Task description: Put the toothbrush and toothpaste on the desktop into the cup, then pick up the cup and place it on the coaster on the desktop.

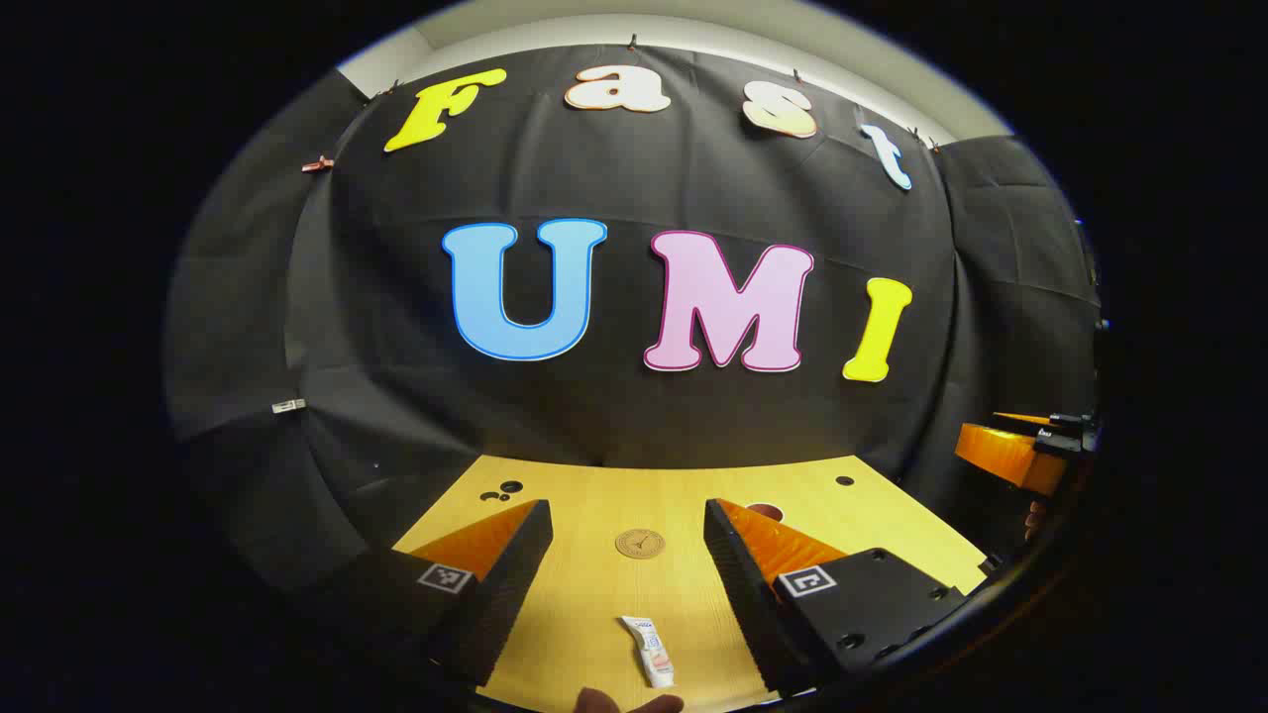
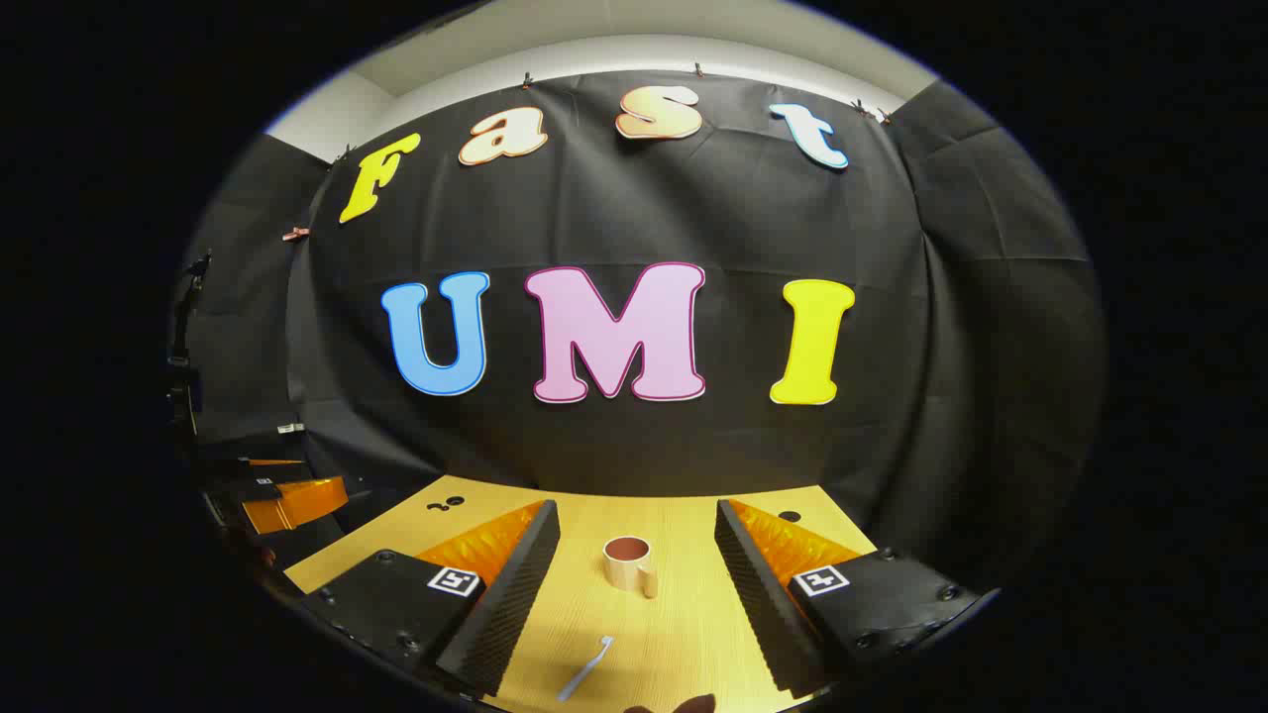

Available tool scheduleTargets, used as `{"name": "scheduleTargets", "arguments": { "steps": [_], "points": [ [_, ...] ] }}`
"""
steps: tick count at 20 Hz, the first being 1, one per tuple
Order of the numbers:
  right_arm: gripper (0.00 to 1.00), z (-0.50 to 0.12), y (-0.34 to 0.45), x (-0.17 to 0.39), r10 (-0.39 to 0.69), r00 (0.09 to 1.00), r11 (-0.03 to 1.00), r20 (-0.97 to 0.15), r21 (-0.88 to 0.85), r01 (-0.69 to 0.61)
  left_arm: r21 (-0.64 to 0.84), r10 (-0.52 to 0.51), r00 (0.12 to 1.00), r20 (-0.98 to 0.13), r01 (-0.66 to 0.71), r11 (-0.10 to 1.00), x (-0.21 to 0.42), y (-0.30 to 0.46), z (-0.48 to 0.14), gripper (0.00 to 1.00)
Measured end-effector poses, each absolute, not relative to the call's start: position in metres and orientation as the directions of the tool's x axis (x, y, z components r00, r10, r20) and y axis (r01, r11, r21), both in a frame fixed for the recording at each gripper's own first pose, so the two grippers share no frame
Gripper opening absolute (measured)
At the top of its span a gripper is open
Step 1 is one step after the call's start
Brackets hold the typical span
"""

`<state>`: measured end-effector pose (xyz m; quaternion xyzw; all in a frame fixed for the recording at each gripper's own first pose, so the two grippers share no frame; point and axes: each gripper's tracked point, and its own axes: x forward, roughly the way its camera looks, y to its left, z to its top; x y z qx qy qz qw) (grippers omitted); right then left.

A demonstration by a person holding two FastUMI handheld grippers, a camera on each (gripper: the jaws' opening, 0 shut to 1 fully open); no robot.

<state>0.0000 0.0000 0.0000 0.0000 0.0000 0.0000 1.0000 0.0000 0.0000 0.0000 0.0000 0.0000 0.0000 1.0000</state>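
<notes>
Pale wood is seen on the worktop [image 1: 594,515]. The left tongs [image 1: 626,555] are held wide open and empty above the toothpaste [image 1: 649,651], with the coaster [image 1: 640,543] farther off. The right tongs [image 2: 634,564] are also wide open and empty; the cup [image 2: 628,564] stands upright between them, the toothbrush [image 2: 586,668] nearer.

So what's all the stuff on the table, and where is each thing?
table: one, light wood, in front of the black cloth wall
coaster: one, round, tan, mid-table, ahead of the left hand-held gripper
toothpaste: one, white tube, lying flat near the table's front edge
cup: one, beige with a handle, upright, ahead of the right hand-held gripper
toothbrush: one, pale, lying flat in front of the cup
left hand-held gripper: one, open
right hand-held gripper: one, open
</notes>
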Motion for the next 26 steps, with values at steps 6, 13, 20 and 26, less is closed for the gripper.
{"name": "scheduleTargets", "arguments": {
  "steps": [6, 13, 20, 26],
  "points": [
    [0.98, -0.010, 0.003, 0.005, 0.011, 0.999, 1.000, -0.032, 0.006, -0.010, -0.001, 0.002, 1.000, -0.028, -0.002, 1.000, 0.007, -0.002, -0.010, 0.96],
    [0.98, -0.016, 0.003, 0.012, 0.017, 0.998, 1.000, -0.056, 0.002, -0.017, -0.009, -0.004, 0.998, -0.059, 0.003, 1.000, 0.016, -0.004, -0.020, 0.96],
    [0.97, -0.030, 0.000, 0.021, 0.020, 0.995, 1.000, -0.099, -0.001, -0.020, -0.026, -0.038, 0.974, -0.222, 0.033, 0.999, 0.033, -0.019, -0.070, 0.96],
    [0.98, -0.044, -0.008, 0.025, 0.015, 0.990, 1.000, -0.141, 0.008, -0.014, -0.056, -0.036, 0.890, -0.454, 0.012, 0.998, 0.059, -0.021, -0.160, 0.97]
  ]
}}
